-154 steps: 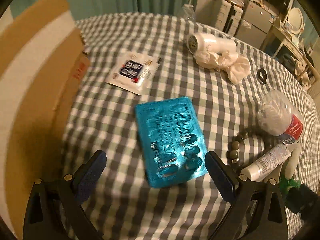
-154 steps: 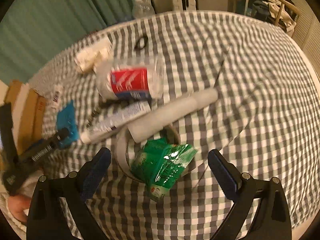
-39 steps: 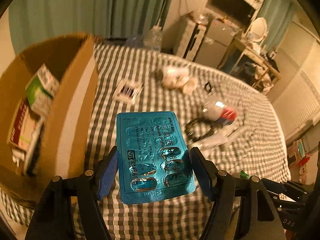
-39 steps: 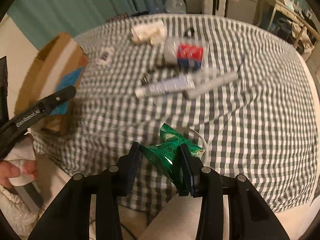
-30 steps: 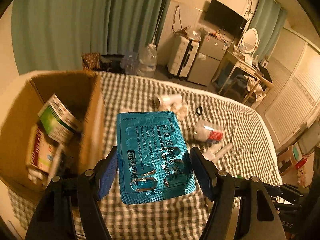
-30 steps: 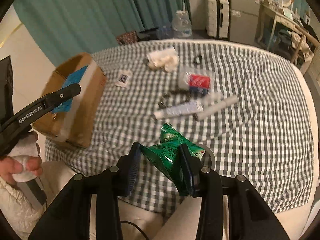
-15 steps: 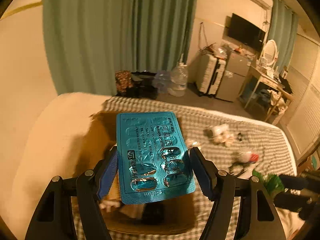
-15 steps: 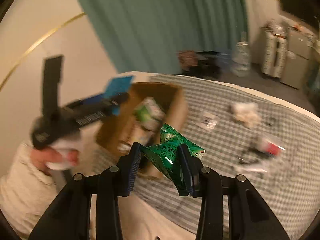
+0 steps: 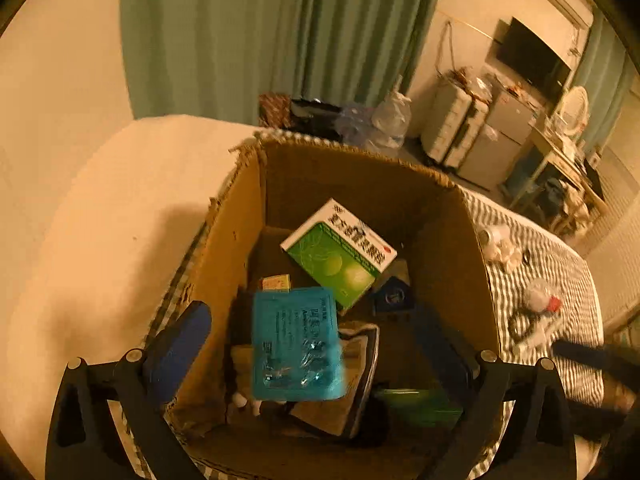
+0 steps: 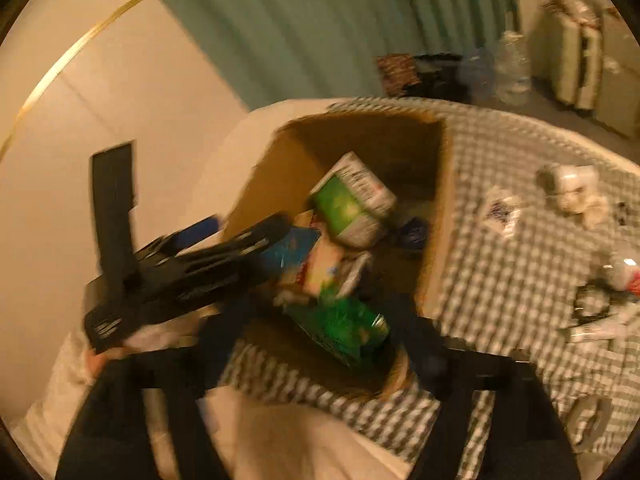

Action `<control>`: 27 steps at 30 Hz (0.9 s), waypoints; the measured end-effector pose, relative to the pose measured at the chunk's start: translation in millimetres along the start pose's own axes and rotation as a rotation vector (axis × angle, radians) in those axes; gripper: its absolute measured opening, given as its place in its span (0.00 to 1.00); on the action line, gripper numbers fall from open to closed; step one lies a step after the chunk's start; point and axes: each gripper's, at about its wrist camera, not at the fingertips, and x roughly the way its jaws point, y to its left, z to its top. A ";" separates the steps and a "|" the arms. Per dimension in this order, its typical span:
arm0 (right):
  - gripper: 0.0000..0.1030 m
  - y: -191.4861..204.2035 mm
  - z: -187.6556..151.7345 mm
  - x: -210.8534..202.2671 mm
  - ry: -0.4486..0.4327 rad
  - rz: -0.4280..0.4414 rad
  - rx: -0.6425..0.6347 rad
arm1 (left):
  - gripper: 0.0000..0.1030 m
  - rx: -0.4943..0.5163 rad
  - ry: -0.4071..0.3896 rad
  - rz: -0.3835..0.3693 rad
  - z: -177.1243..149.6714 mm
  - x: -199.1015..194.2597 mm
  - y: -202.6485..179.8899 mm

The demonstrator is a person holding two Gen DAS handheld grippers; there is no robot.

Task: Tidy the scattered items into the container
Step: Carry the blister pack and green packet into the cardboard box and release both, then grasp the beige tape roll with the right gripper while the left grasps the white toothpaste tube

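Note:
The open cardboard box (image 9: 240, 216) stands on the bed's left end; it also shows in the right wrist view (image 10: 436, 200). My left gripper (image 9: 308, 348) is open above the box, and the blue blister pack (image 9: 294, 344) is loose between its fingers, over the box contents. My right gripper (image 10: 328, 344) is open over the box's near edge, and the green snack packet (image 10: 344, 328) is free between its fingers, inside the box. A green and white medicine carton (image 9: 340, 252) lies in the box.
Scattered items stay on the checked cover: a white sachet (image 10: 500, 208), crumpled white cloth (image 10: 576, 192), a plastic tub with a red label (image 9: 540, 300), a bead bracelet (image 9: 520, 324) and a tube (image 10: 596, 328). My left gripper's body (image 10: 180, 268) reaches over the box.
Both grippers have moved over the box and opened. The blister pack and the green packet have left the jaws and are dropping into the box.

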 end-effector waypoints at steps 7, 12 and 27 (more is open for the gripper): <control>0.80 -33.3 -8.3 -31.9 -0.102 -0.207 -0.015 | 1.00 0.011 -0.011 0.026 -7.8 -6.5 -1.0; 0.84 -94.2 -35.9 -66.7 -0.107 -0.343 0.081 | 1.00 0.064 -0.050 0.033 -19.4 -25.1 -32.3; 0.94 -263.5 -144.7 -98.7 0.104 -0.469 0.355 | 1.00 0.131 0.053 -0.176 -108.7 -6.8 -202.3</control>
